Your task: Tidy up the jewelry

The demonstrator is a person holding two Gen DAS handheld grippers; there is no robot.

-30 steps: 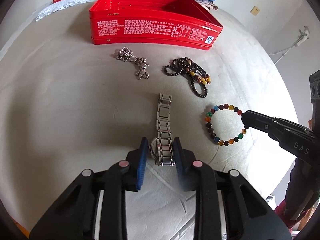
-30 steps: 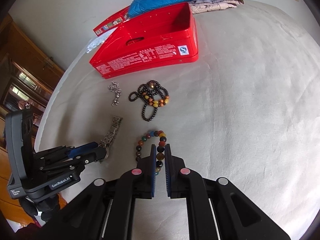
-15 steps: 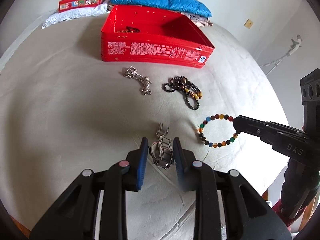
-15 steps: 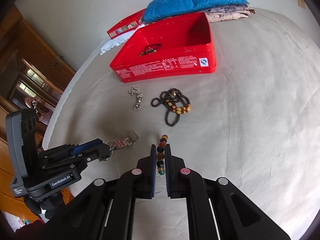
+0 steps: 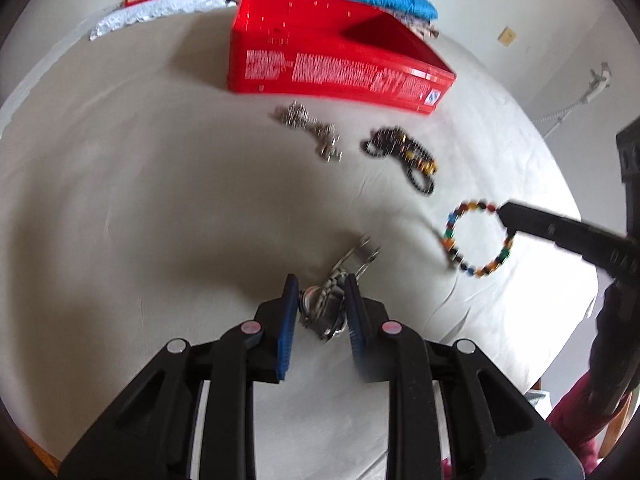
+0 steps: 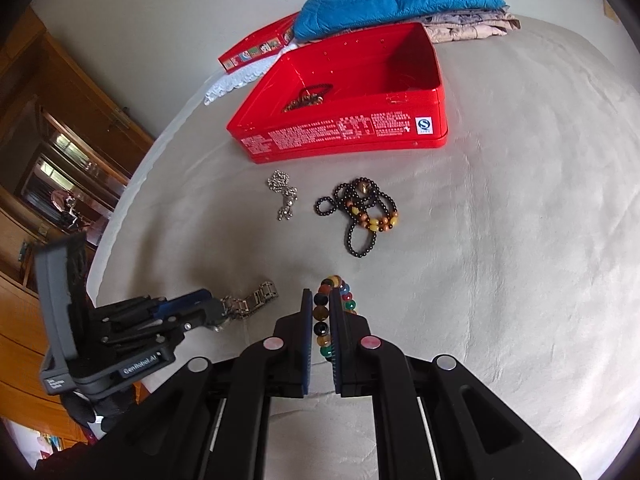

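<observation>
The big red tin point(image 6: 348, 136) sits open on the bed point(image 6: 520, 260), and one dark bracelet already lies inside it. Its walls are low, so things can go in from above. In front of the tin the sheet is mostly bare, so there is lots of room to move. The bed's edge is close behind both tools, so nothing should swing back that way.

Just in front of the tin lie a black bead necklace point(image 6: 360, 216) and a small silver chain point(image 6: 284, 196). Both are floppy and will droop, so grab them at a bunched spot.

Farther from the tin, the left gripper point(image 5: 322, 316) is squeezed on the silver watch point(image 5: 326, 308). The watch looks heavy and hard, and its metal is slippery. Its band point(image 6: 260, 298) hangs loose out the front. Holding the round body looks best.

Beside it, also far from the tin, the right gripper point(image 6: 320, 330) is pinched tight on the colorful bead bracelet point(image 6: 332, 304). It looks light and stretchy. The round beads can roll, so it dangles as a loop.
</observation>
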